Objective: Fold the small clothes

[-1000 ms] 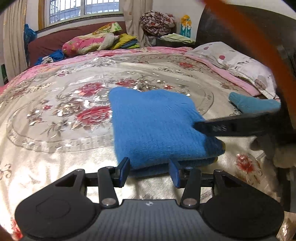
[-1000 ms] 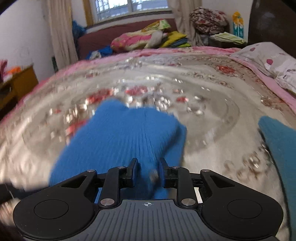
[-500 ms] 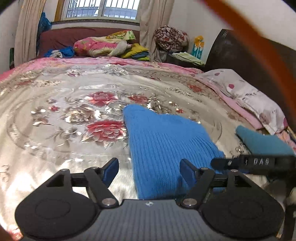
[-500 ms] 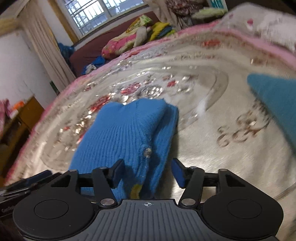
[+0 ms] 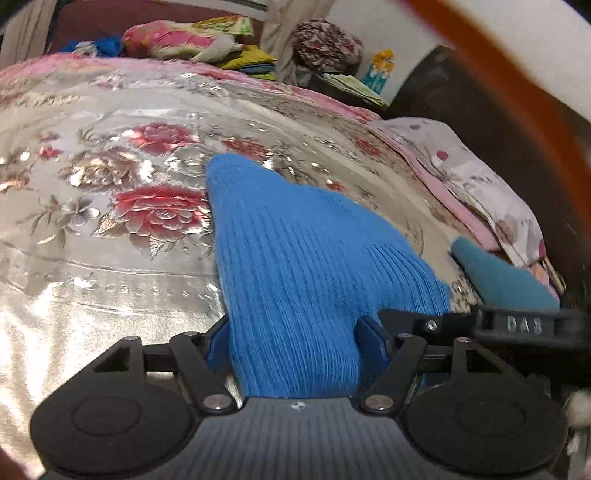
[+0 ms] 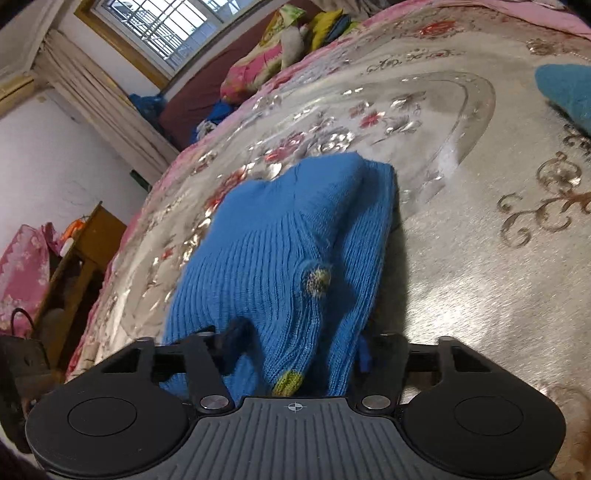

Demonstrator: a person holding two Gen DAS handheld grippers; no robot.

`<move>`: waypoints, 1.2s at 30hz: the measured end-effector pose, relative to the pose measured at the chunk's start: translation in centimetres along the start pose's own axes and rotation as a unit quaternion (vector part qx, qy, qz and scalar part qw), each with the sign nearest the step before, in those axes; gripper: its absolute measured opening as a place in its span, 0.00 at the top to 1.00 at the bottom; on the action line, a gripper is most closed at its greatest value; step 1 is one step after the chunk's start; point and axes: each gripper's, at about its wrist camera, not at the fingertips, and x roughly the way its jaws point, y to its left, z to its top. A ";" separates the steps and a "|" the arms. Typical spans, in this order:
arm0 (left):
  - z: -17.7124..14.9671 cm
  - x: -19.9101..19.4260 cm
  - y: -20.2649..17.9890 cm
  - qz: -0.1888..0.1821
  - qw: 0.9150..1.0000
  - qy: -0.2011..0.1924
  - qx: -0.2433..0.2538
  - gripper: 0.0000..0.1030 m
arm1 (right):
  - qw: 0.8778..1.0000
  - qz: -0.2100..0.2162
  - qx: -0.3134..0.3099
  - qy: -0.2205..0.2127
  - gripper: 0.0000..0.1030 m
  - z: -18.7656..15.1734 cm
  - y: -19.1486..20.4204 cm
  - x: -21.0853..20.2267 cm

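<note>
Blue knit [image 5: 295, 266] lies folded on the bed [image 5: 92, 258]; my left fingers [image 5: 218, 343] and right fingers [image 6: 232, 339], both just closing, now straddle its near edge, regripping for another fold.

White letters "DAS" stand on the black bar [image 5: 524, 325] just right of the left gripper's fingers [image 5: 369, 338].

We are in a home bedroom: a bed [image 5: 110, 258] under a shiny floral cover, a pillow [image 5: 480, 173] by the dark headboard [image 5: 480, 96], curtains [image 6: 92, 96] at a barred window [image 6: 162, 22] (bedding heaped beneath it).
</note>
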 end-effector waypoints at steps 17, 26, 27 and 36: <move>-7.4 -7.6 -4.4 0.056 0.996 0.005 0.070 0.32 | 0.993 -0.090 -0.081 -0.003 0.63 -6.0 1.8 -8.8; -9.0 -9.0 -6.7 0.123 0.986 -0.011 0.109 0.30 | 0.969 -0.180 -0.163 -0.038 0.63 -7.8 4.6 -10.1; -9.1 -8.9 -6.7 0.126 0.986 -0.009 0.108 0.30 | 0.967 -0.184 -0.169 -0.040 0.62 -8.1 4.8 -10.3; -9.5 -8.8 -6.9 0.148 0.984 -0.008 0.101 0.21 | 0.960 -0.202 -0.187 -0.047 0.61 -9.4 5.7 -11.2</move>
